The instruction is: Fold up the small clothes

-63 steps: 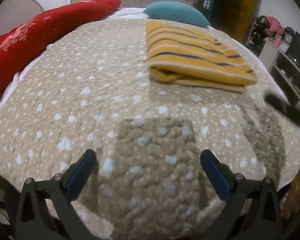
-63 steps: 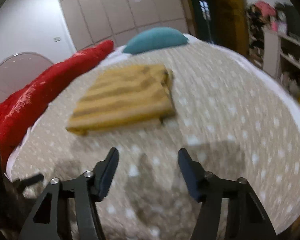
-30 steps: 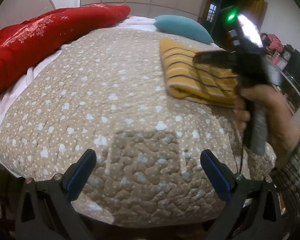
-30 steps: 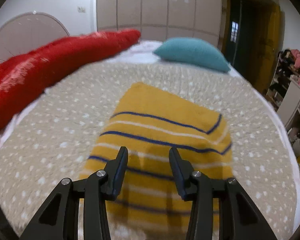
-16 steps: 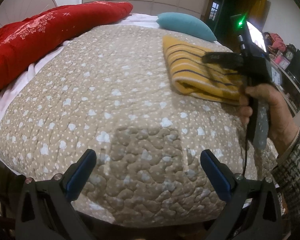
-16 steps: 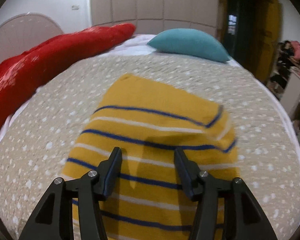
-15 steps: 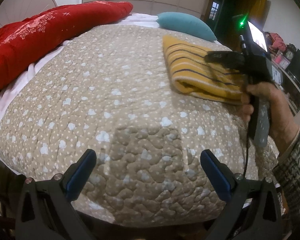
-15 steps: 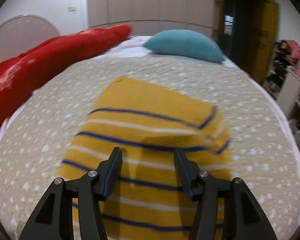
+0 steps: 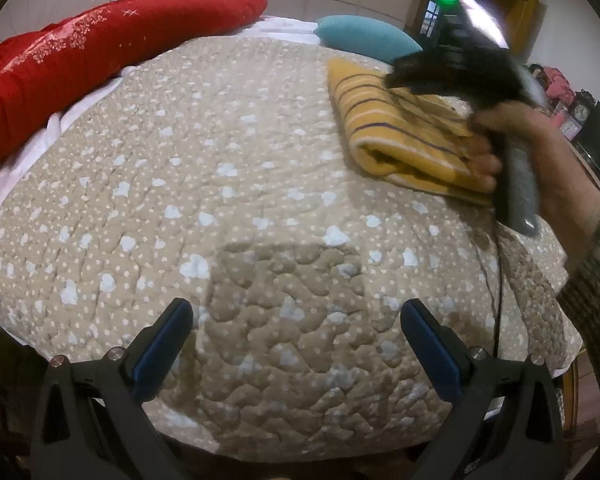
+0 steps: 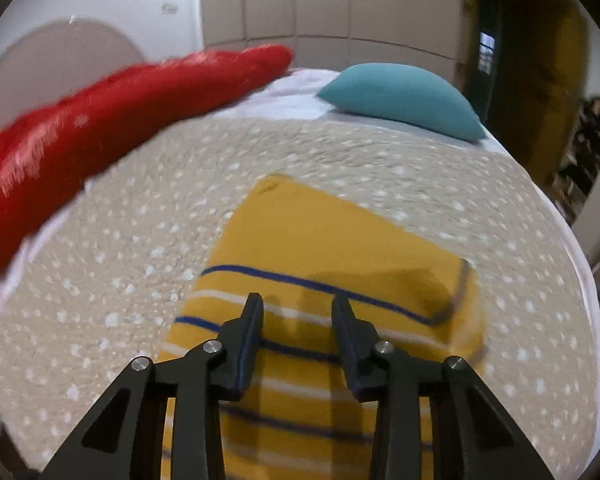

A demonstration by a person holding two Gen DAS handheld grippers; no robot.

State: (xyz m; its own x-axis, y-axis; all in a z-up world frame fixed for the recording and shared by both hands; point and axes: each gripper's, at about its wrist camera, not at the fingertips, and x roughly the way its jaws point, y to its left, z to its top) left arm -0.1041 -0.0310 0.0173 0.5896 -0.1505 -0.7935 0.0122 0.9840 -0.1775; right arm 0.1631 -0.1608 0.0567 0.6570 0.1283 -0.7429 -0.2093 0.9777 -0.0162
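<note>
A folded yellow garment with blue and white stripes (image 10: 320,248) lies on the beige dotted quilt (image 10: 120,264). In the right wrist view my right gripper (image 10: 298,306) hovers over its near half, jaws closing, with only air between the fingers. From the left wrist view the garment (image 9: 384,136) sits at the far right of the bed, and a hand (image 9: 540,148) holds the right tool over it, blurred. My left gripper (image 9: 296,316) stands wide open above the bare quilt (image 9: 220,200) near the bed's front edge.
A red bolster (image 9: 80,60) runs along the far left side of the bed and a teal pillow (image 10: 404,100) lies at its head. Shelves with clutter (image 9: 564,92) stand to the right. A dark doorway (image 10: 500,64) is behind the pillow.
The right gripper has slid forward over the striped garment and its jaws have narrowed. The left gripper has stayed put and open.
</note>
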